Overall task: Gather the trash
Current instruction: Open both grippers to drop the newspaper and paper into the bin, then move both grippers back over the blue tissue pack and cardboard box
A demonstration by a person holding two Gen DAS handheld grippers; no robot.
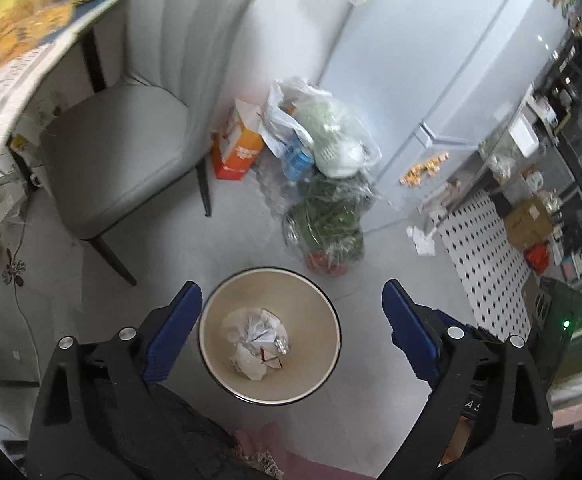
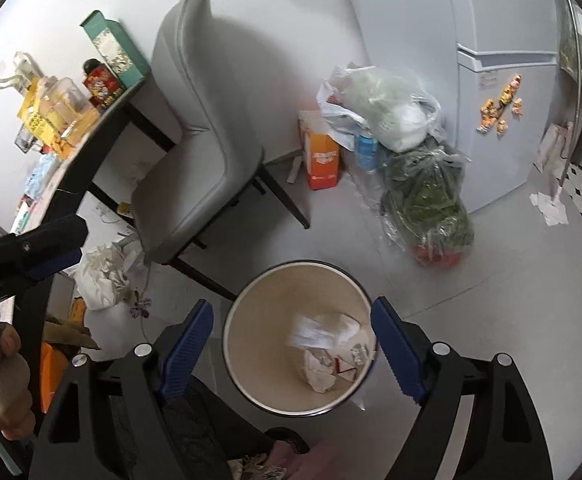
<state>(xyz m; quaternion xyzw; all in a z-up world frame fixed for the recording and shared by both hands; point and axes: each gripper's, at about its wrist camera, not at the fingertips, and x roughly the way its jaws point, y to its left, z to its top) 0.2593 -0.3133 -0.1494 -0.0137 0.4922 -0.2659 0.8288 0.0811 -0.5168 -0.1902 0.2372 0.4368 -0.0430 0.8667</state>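
Observation:
A round beige waste bin [image 1: 323, 316] with a dark rim stands on the grey floor, directly below both grippers. Crumpled paper and plastic trash [image 1: 257, 338] lies at its bottom. My left gripper [image 1: 291, 312] is open and empty above the bin. In the right wrist view the bin [image 2: 247, 340] holds the same trash [image 2: 327, 360], and a blurred white scrap [image 2: 311, 334] is in the air inside it. My right gripper [image 2: 293, 328] is open and empty over the bin. The left gripper [image 2: 39, 248] also shows at the left edge of that view.
A grey chair [image 1: 119, 160] stands at a table [image 1: 19, 80] left of the bin. An orange carton [image 1: 237, 148], bagged goods [image 1: 331, 136] and bagged greens [image 1: 327, 220] sit by a white fridge [image 1: 471, 80]. White paper scraps [image 1: 423, 240] lie by a dotted mat [image 1: 487, 256].

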